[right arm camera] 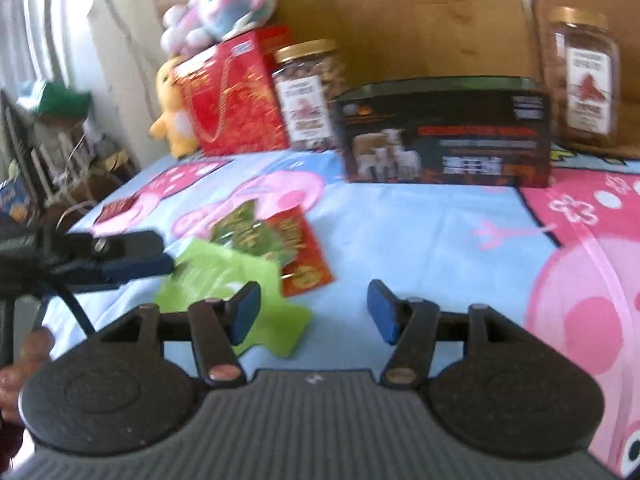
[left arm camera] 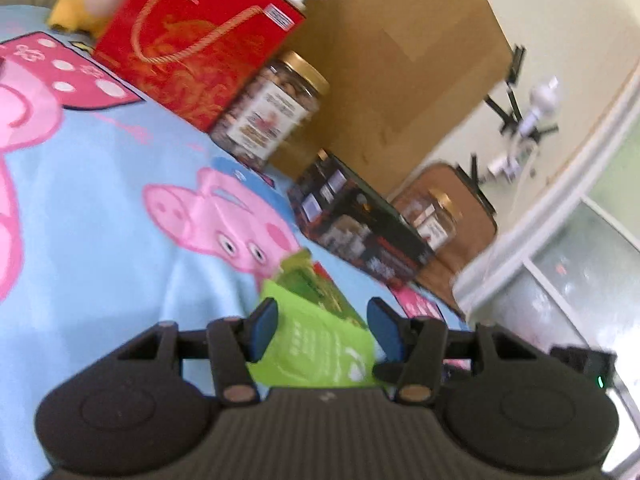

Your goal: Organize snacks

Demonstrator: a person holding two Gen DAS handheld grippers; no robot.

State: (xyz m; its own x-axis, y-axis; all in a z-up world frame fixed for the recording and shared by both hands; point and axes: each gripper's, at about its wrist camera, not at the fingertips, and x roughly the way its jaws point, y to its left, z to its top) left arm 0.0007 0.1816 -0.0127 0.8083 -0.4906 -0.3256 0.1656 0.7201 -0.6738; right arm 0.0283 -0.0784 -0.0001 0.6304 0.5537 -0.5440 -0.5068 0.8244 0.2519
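Now: left gripper (left arm camera: 322,330) low over the cartoon cloth (left arm camera: 100,208), jaws apart, lime packet (left arm camera: 320,352) between the blue pads; contact too blurred to tell. Green packet (left arm camera: 316,280) just beyond at 12 o'clock. Right gripper (right arm camera: 314,312) gaping, nothing between the jaws; lime packet at its 9 o'clock, red packet (right arm camera: 304,256) at 11. Black box (right arm camera: 444,136) and two jars (right arm camera: 306,96) (right arm camera: 586,80) along the far edge.
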